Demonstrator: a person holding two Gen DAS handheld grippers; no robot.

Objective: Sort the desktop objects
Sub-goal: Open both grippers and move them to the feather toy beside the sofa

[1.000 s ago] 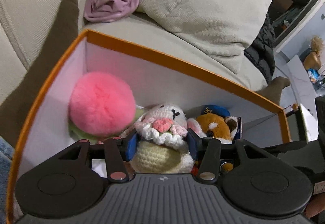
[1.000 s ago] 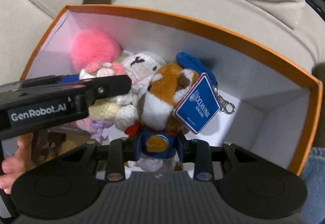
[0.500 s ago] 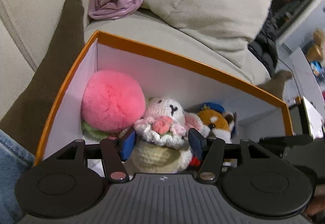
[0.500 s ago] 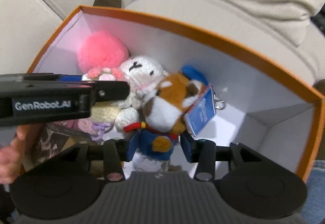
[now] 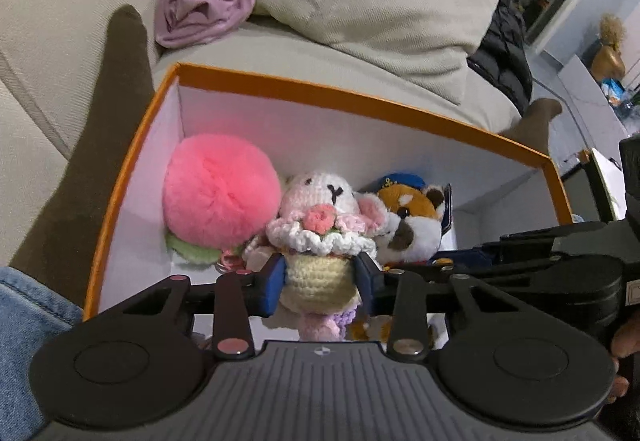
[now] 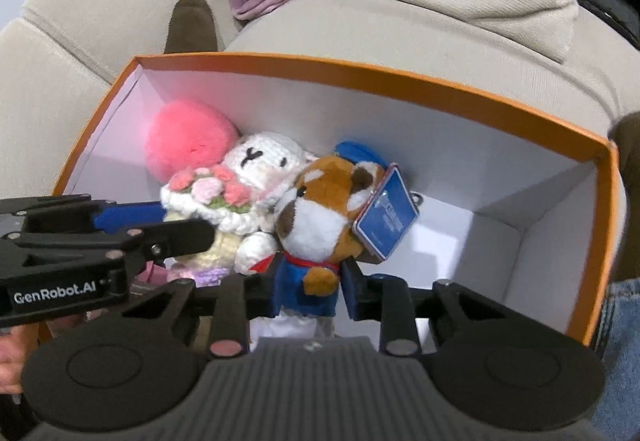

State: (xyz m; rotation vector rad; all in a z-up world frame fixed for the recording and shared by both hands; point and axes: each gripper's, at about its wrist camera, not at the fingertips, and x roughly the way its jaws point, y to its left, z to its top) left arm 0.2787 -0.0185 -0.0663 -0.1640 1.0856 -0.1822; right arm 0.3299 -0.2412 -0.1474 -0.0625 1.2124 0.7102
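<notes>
Left claw (image 5: 320, 277) closing, pinching one crochet bunny (image 5: 320, 217); right claw (image 6: 310, 287) closing, pinching one sailor plush (image 6: 320, 217); one pink pompom (image 5: 220, 197) beyond-left, all inside one orange box (image 5: 360, 97).

A crocheted white bunny (image 5: 320, 201) and a brown-and-white plush dog (image 6: 320, 217) are standing upright, touching, inside the orange box (image 6: 400, 75), beside a pink pompom (image 5: 220, 197).

We see even, soft indoor light, a pink glow on the white inner wall of the orange cardboard box (image 5: 332, 89), slight blur, strong fisheye bending and dark corners.
</notes>
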